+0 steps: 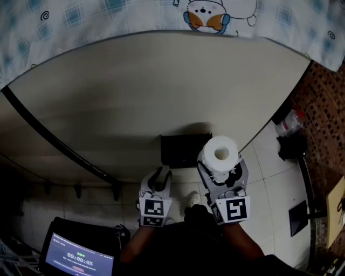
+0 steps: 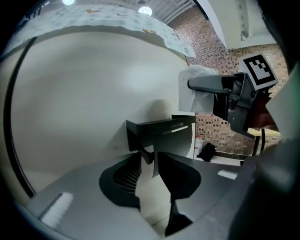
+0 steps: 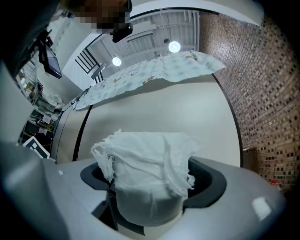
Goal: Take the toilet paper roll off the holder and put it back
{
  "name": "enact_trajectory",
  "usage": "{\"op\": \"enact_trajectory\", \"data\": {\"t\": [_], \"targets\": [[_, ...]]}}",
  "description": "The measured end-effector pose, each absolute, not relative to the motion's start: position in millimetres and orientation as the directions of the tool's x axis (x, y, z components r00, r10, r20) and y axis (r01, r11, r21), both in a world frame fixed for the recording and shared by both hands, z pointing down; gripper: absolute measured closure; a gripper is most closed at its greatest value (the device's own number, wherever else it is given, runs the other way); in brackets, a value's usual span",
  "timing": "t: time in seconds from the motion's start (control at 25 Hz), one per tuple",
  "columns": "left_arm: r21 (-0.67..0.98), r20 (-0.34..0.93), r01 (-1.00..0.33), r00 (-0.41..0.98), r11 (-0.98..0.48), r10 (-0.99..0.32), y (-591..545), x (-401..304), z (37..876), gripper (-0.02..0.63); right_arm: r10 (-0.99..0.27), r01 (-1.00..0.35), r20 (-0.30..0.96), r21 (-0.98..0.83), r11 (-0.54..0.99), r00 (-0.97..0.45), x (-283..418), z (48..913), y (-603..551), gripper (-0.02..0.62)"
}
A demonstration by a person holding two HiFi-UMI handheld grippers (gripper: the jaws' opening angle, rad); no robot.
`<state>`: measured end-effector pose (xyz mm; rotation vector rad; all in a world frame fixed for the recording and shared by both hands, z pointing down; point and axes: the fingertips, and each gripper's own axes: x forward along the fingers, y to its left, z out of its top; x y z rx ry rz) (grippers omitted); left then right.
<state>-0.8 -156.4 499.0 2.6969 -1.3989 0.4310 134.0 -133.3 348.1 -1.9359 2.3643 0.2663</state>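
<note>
A white toilet paper roll with a loose, ragged sheet stands upright between the jaws of my right gripper, which is shut on it. The roll is just right of the black holder fixed to the pale wall, and free of it. My left gripper is below the holder, its jaws slightly apart with nothing held. In the left gripper view the holder is right ahead of the left gripper, and the right gripper with the roll hangs at the upper right.
A patterned cloth hangs over the top of the wall. A black pipe runs slantwise along the wall at the left. A lit screen sits at the lower left. A brick wall and dark items on the tile floor lie to the right.
</note>
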Motion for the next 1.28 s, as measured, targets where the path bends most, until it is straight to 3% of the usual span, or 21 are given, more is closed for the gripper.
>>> {"op": "enact_trajectory", "data": {"t": [0.56, 0.64, 1.28], "targets": [[-0.069, 0.333, -0.775, 0.576, -0.628, -0.747, -166, 27, 513, 0.495, -0.961, -0.974, -0.161, 0.077, 0.213, -0.223, 141, 345, -144, 0.156], [-0.058, 0.339, -0.770, 0.583, -0.635, -0.738, -164, 27, 514, 0.518, -0.961, -0.975, -0.166, 0.069, 0.213, -0.221, 141, 344, -144, 0.156], [0.088, 0.361, -0.706, 0.680, -0.703, -0.638, -137, 28, 503, 0.523, -0.963, -0.976, -0.168, 0.076, 0.202, -0.213, 140, 345, -126, 0.156]]}}
